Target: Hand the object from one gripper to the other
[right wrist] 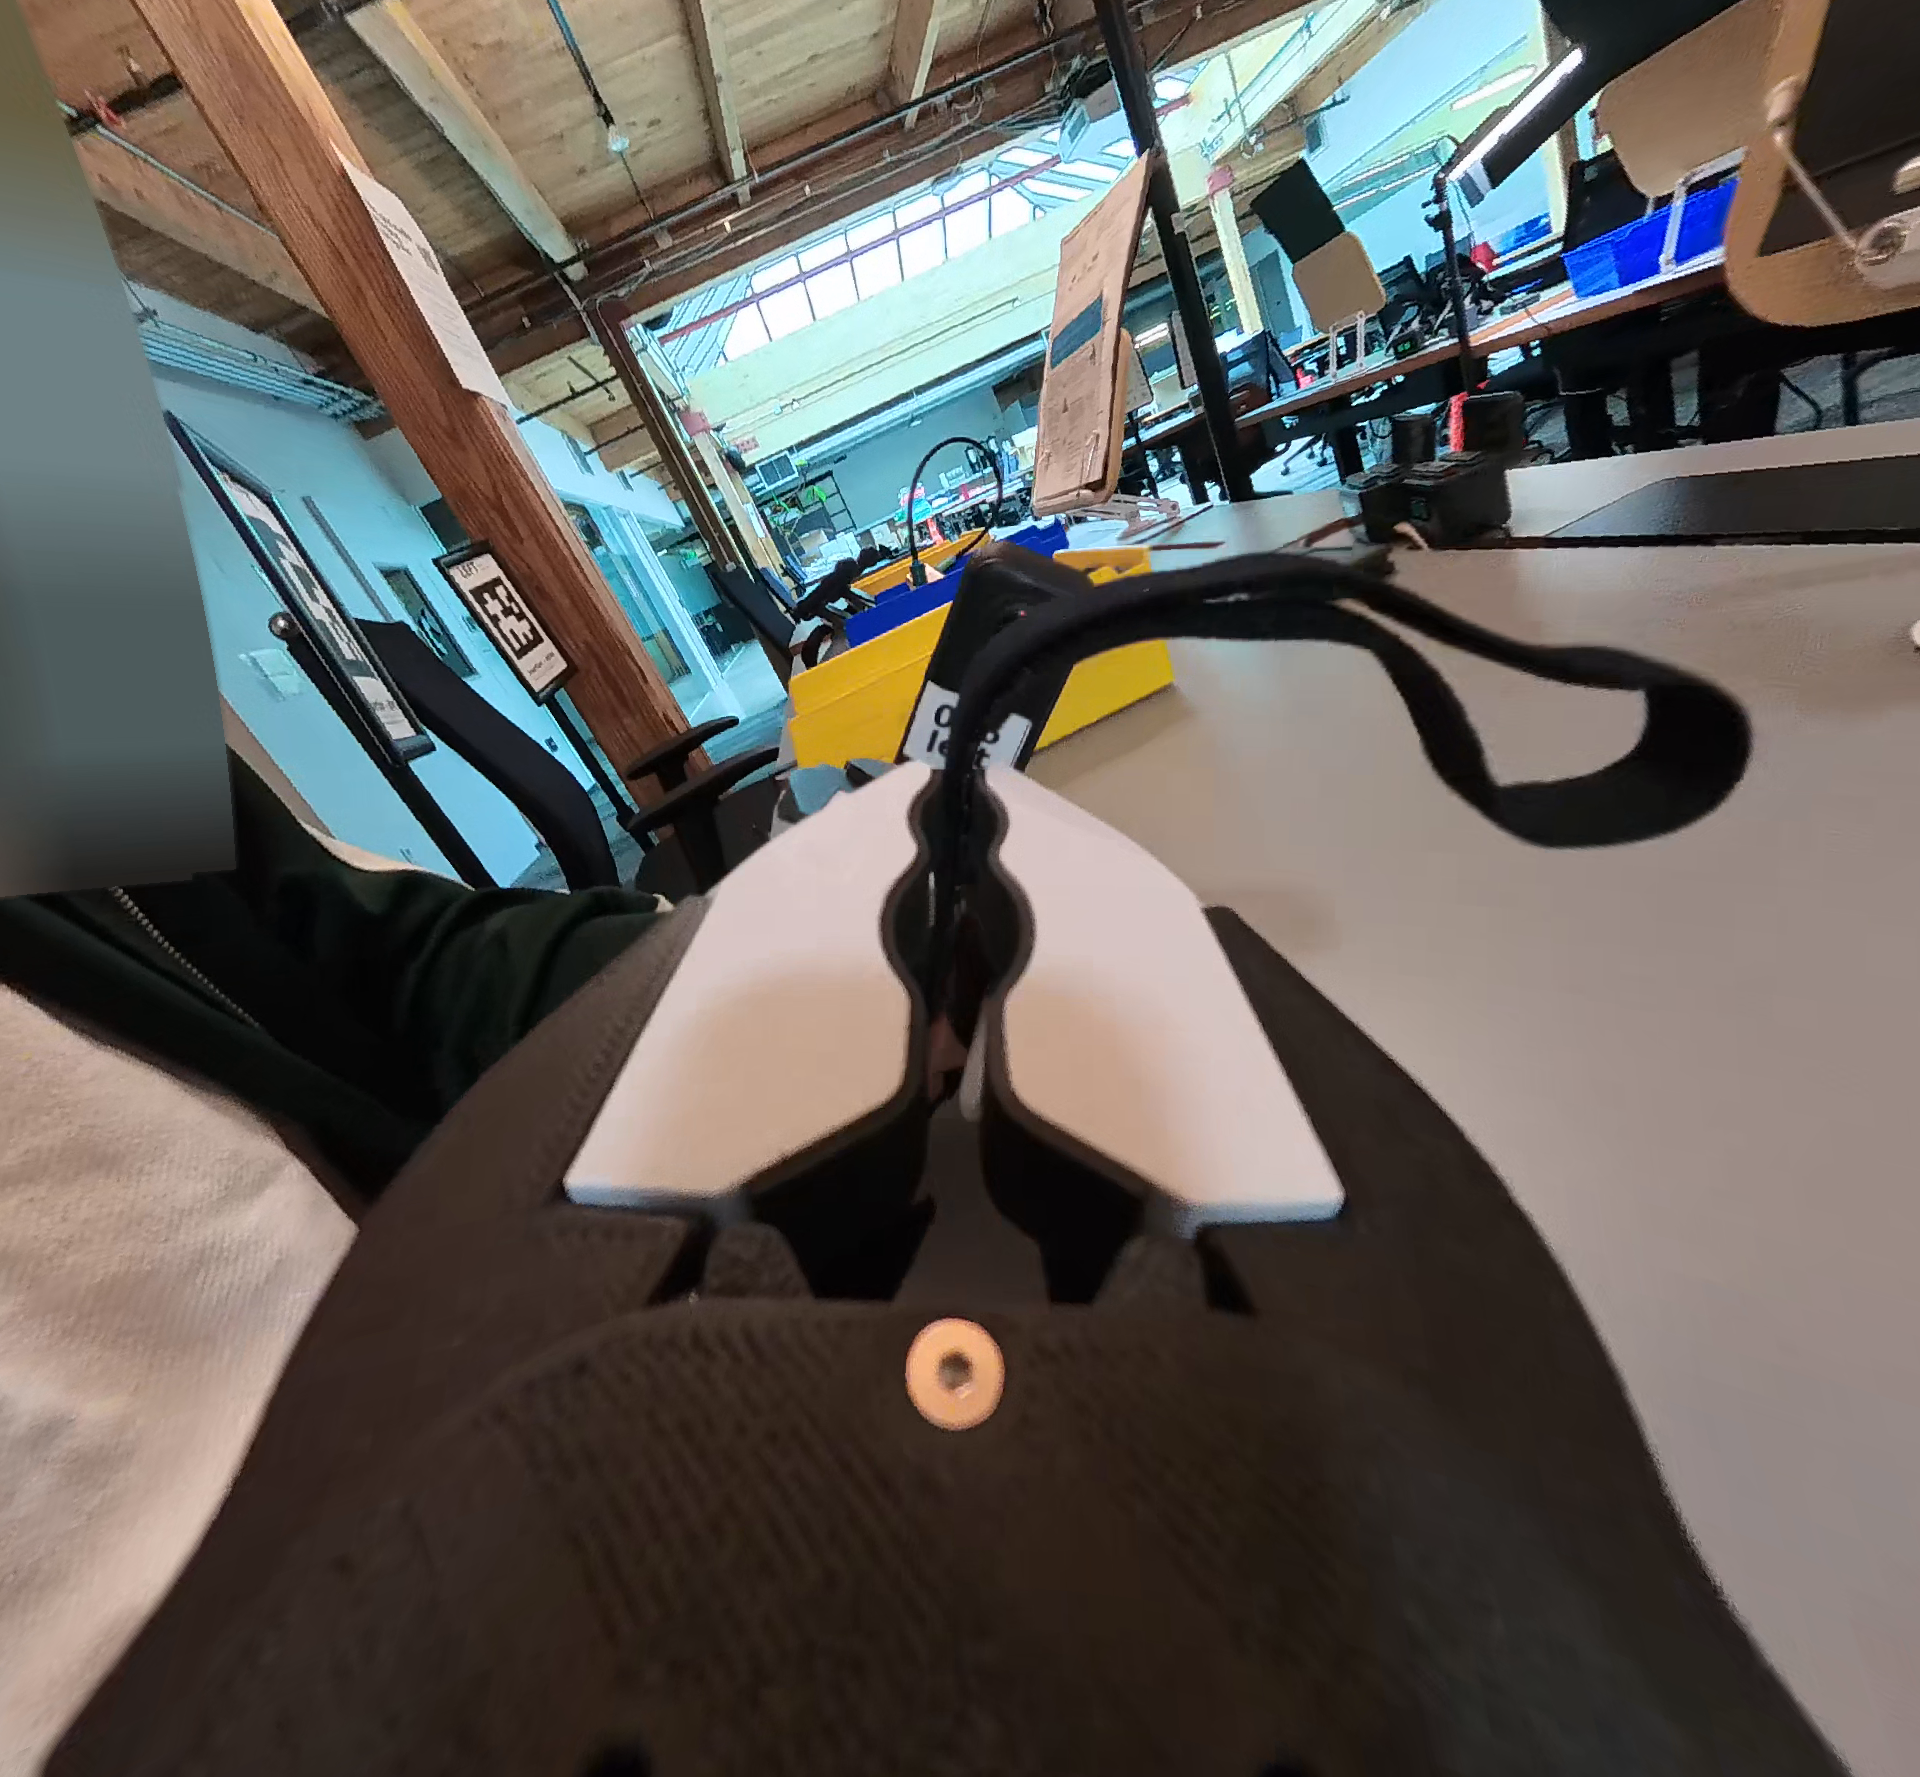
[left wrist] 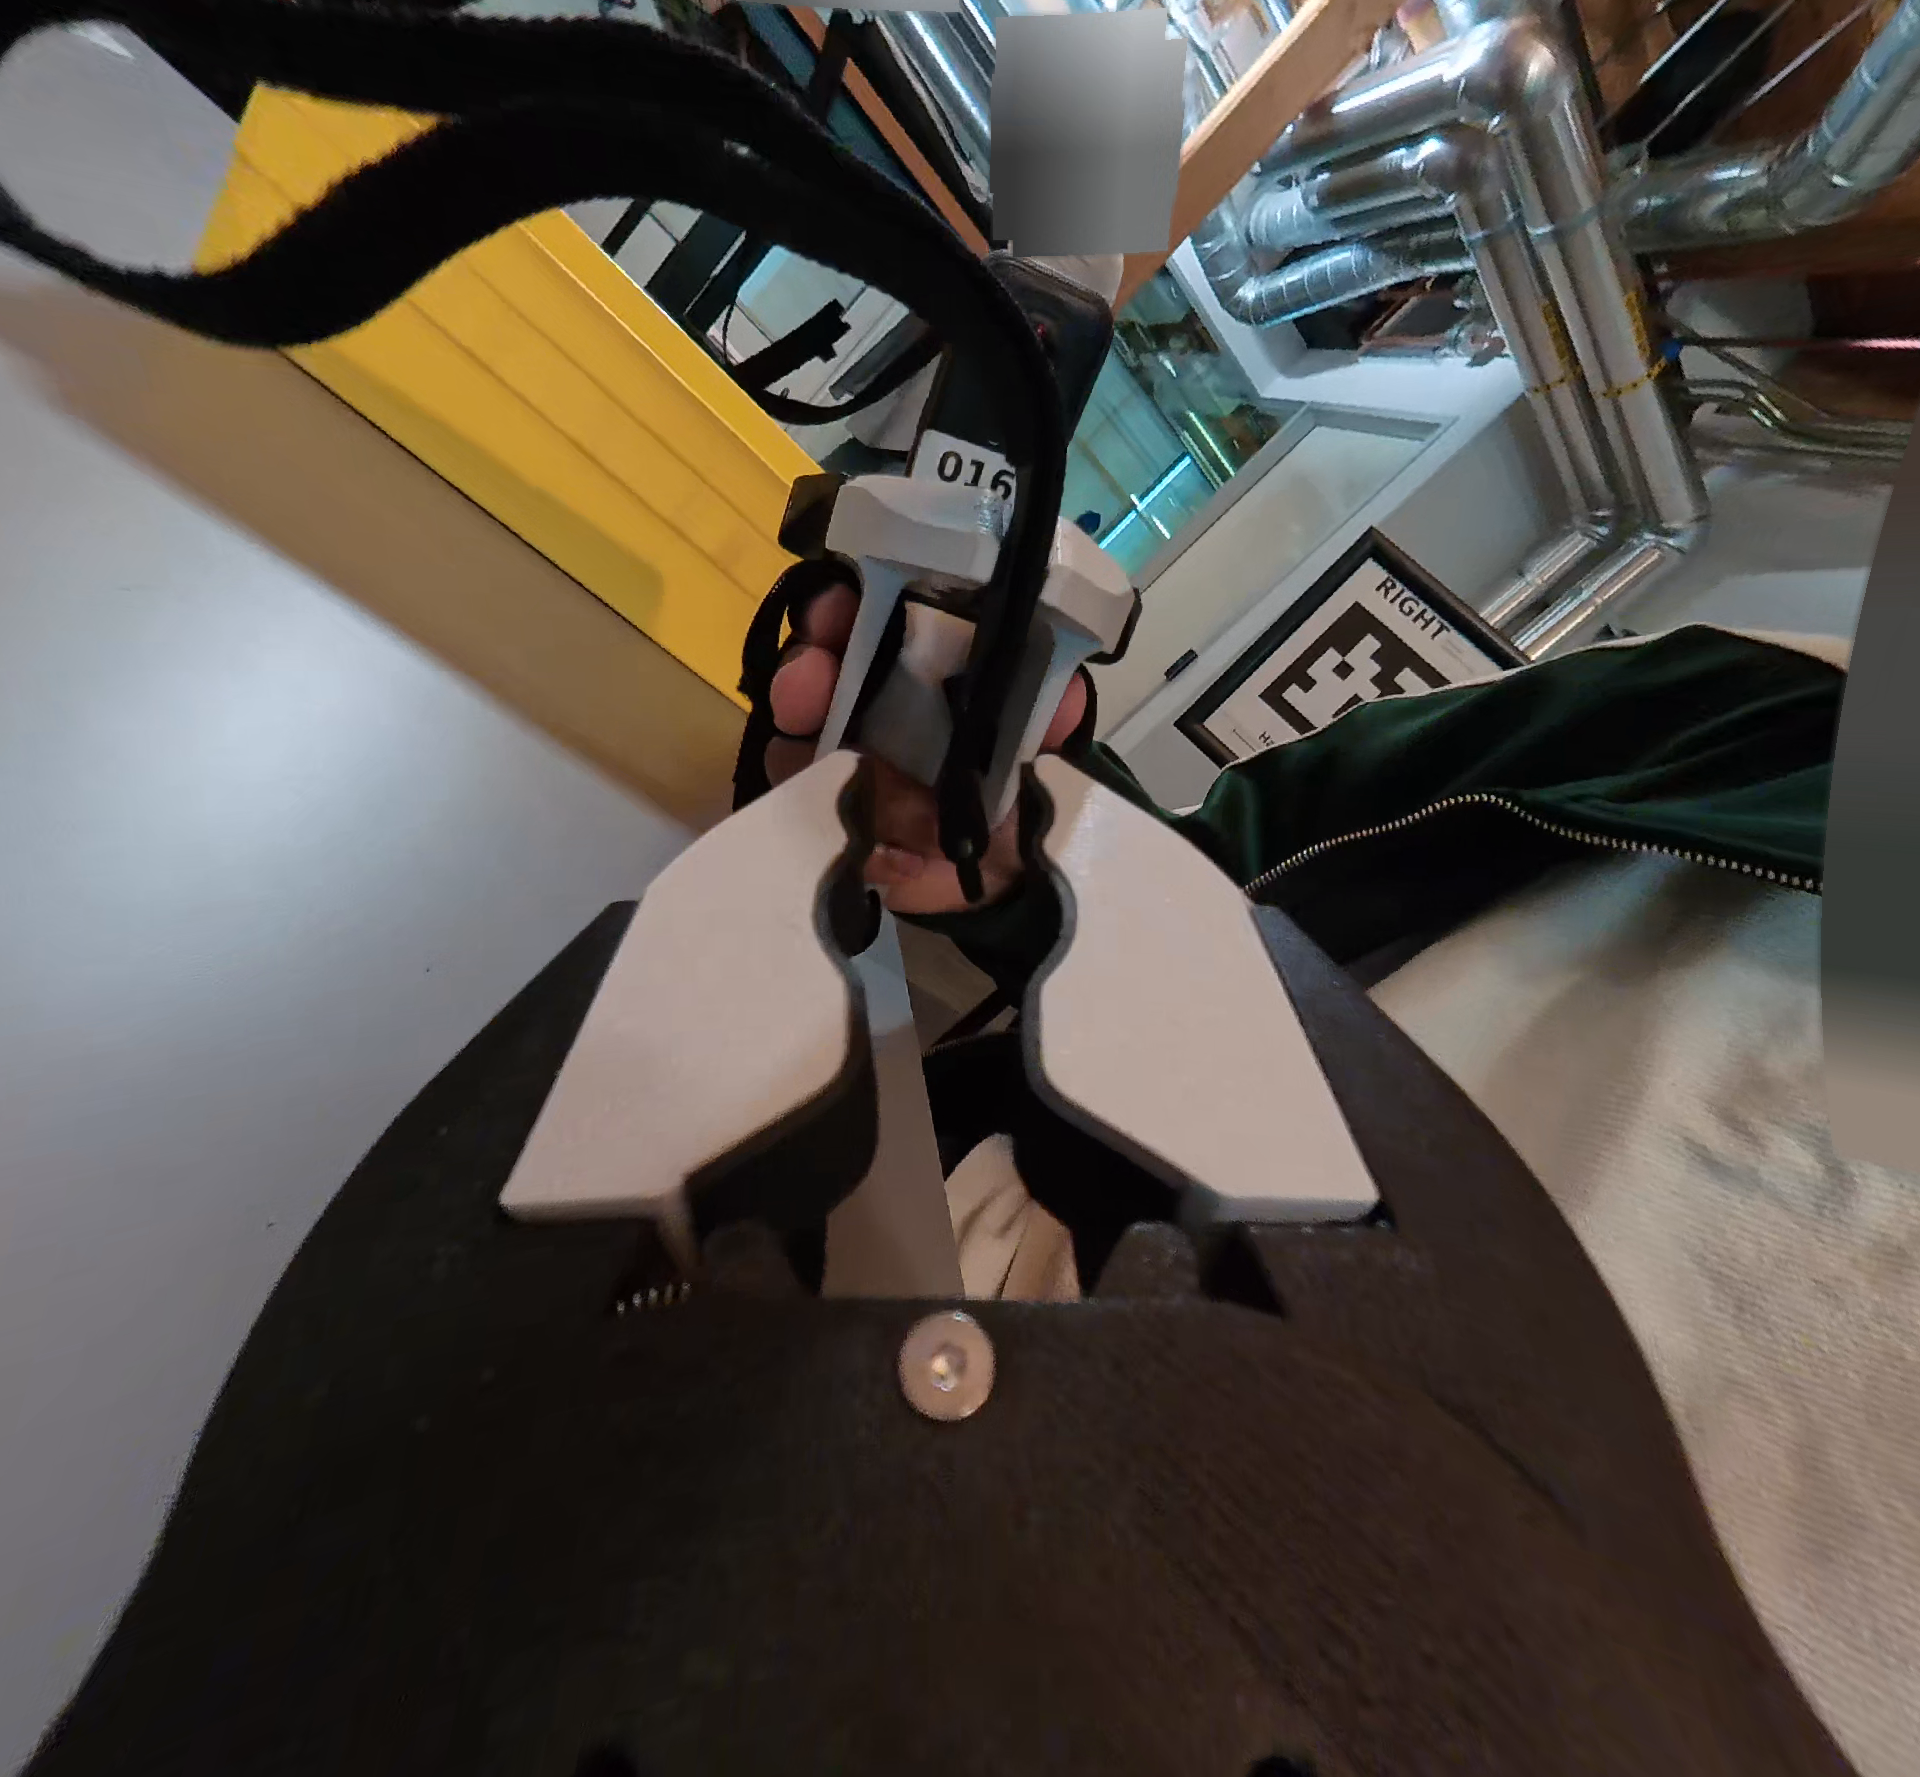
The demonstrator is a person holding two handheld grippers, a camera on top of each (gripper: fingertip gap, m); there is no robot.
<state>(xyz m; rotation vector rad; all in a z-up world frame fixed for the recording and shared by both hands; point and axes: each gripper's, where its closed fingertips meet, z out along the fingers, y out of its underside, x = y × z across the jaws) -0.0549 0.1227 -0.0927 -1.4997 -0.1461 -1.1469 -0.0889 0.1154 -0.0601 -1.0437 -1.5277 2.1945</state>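
Black strap (right wrist: pixel 1351 678) — pinched between right hand-held gripper (right wrist: pixel 961 854) fingers

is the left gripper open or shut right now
Open: the left gripper shows a clear gap between its fingers, while the right gripper pinches the black strap.

Setting: open-plan workshop or lab in a converted industrial building.
- Ceiling: exposed timber joists (right wrist: pixel 831 13) and a heavy wooden post (right wrist: pixel 343 273), 11 o'clock in the right wrist view; skylight windows (right wrist: pixel 883 262) at 12 o'clock.
- Services: bare silver ducts and pipes (left wrist: pixel 1507 200), 1 o'clock in the left wrist view.
- Furniture: grey worktable (right wrist: pixel 1455 896); rows of desks (right wrist: pixel 1403 377) at 2 o'clock; black office chair (right wrist: pixel 499 740) at 10 o'clock.
- Storage: yellow bins (right wrist: pixel 935 688) and blue bins (right wrist: pixel 1642 241).
- Fixtures: framed black-and-white marker boards (right wrist: pixel 504 615) on stands.
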